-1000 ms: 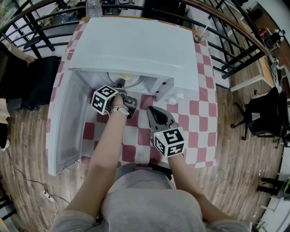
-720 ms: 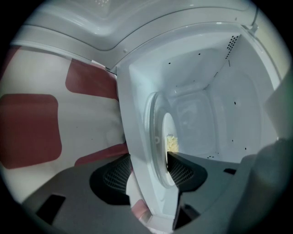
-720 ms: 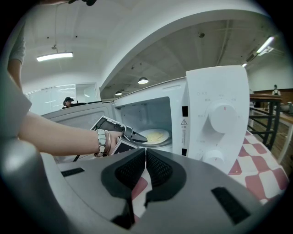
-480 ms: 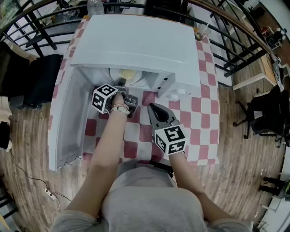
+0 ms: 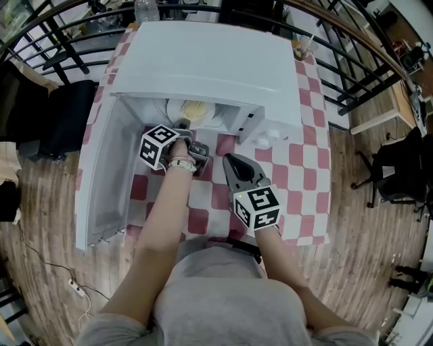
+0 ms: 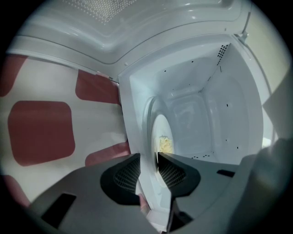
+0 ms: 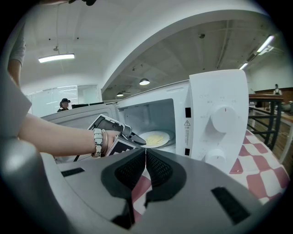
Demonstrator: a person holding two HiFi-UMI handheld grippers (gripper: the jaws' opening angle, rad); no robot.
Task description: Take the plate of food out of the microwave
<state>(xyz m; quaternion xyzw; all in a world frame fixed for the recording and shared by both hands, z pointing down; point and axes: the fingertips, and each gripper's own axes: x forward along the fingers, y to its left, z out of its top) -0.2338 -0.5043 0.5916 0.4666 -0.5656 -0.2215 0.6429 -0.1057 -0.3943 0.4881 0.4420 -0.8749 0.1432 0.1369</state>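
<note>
White plate [image 6: 160, 128], left gripper [image 6: 149, 155] closing on rim

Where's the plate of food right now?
In the head view, the plate of food sits inside the open microwave at upper centre, left of its control panel.

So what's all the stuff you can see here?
microwave: one, white, middle, door open
plate: one, white, inside the microwave
food: one heap, yellow, on the plate
tablecloth: one, red and white checks, under the microwave
bottle: one, clear, behind the microwave
cup: one, pale, with straw, tablecloth's far right corner
chair: one, black, far right
left gripper: one, grey, jaws have just been closing, now on the plate's rim
right gripper: one, grey, shut, empty, before the microwave
</note>
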